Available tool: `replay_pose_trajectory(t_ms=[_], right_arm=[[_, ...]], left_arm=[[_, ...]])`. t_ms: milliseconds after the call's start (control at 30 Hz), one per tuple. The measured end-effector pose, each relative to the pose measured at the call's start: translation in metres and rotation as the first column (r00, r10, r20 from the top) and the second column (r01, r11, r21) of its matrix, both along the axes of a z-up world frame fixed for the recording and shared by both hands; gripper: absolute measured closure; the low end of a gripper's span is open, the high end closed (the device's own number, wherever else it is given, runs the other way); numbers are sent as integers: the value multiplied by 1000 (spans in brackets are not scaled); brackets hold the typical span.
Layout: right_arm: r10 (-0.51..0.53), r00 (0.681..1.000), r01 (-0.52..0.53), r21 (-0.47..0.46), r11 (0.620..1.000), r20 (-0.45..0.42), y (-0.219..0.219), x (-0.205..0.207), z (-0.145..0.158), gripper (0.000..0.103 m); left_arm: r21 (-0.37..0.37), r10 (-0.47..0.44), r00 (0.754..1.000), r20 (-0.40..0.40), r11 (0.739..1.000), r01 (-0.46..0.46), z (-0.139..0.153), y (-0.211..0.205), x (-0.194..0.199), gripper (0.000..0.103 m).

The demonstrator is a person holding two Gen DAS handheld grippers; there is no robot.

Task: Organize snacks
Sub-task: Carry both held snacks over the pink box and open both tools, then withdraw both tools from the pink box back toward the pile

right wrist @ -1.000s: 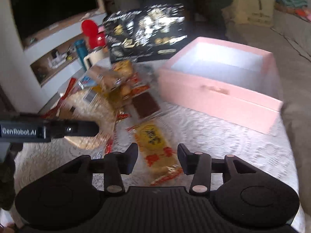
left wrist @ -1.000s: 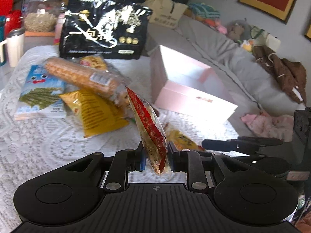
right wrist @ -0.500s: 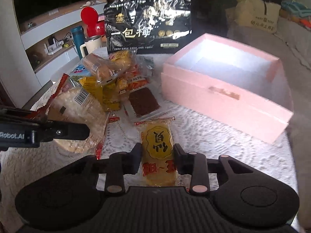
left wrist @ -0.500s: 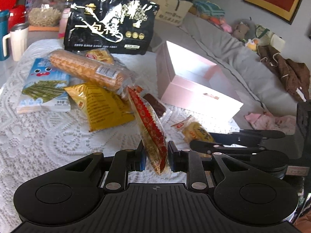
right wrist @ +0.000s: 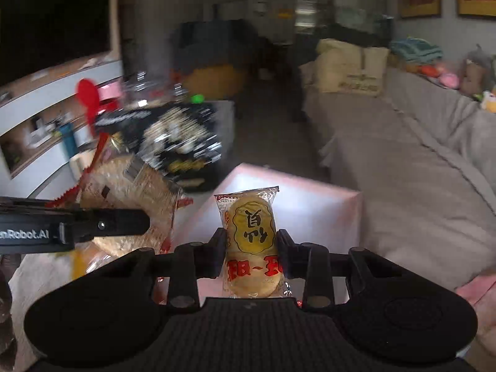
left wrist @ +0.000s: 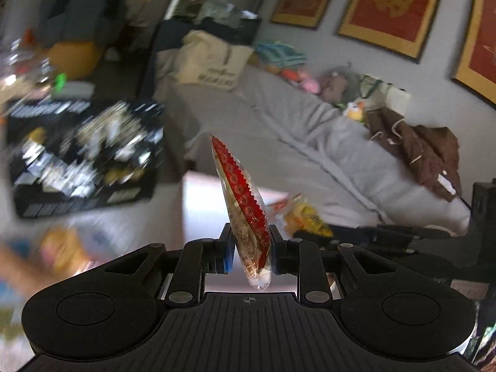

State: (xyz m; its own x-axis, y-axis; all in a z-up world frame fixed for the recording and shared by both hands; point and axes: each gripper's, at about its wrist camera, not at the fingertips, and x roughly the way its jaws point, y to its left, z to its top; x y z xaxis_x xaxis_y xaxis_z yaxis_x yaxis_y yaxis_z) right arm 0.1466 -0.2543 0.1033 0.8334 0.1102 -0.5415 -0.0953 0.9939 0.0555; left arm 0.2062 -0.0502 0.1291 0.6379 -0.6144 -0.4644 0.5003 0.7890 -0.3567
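Note:
My left gripper (left wrist: 249,241) is shut on a red-edged rice cracker packet (left wrist: 245,192), seen edge-on and held up in the air. In the right wrist view the same packet (right wrist: 130,192) shows its round pale cracker, with the left gripper's fingers (right wrist: 102,224) across it. My right gripper (right wrist: 251,248) is shut on a yellow cracker packet (right wrist: 249,223), upright between its pads. The open pink box (right wrist: 310,204) lies just ahead and below both packets. It is also in the left wrist view as a pale blurred pink box (left wrist: 201,204).
A large black snack bag (left wrist: 83,155) stands behind the table's left side. More snack packets (left wrist: 59,248) lie blurred at lower left on the white lace cloth. A grey sofa (right wrist: 403,170) runs along the right, past the box.
The right gripper closed on the yellow packet and lifted it off the table. Both grippers rose and swung toward the pink box, so the table snacks dropped low and blurred.

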Motion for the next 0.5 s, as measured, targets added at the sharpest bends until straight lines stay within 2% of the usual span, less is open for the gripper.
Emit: replay_pose_trajectory(t_ms=[100, 200, 300, 500], right_arm=[[-43, 999, 43, 8, 999, -13, -19, 26, -1, 69], [-58, 997, 59, 30, 998, -50, -36, 51, -14, 68], [-48, 989, 59, 79, 995, -137, -46, 71, -33, 66], [-55, 986, 58, 16, 998, -155, -42, 83, -51, 63]], left_arm=[[-2, -53, 998, -27, 999, 53, -4, -26, 35, 75], [-9, -94, 990, -109, 996, 94, -23, -45, 71, 75], [59, -56, 990, -133, 996, 64, -39, -54, 88, 75], [161, 0, 994, -106, 987, 17, -51, -49, 89, 72]])
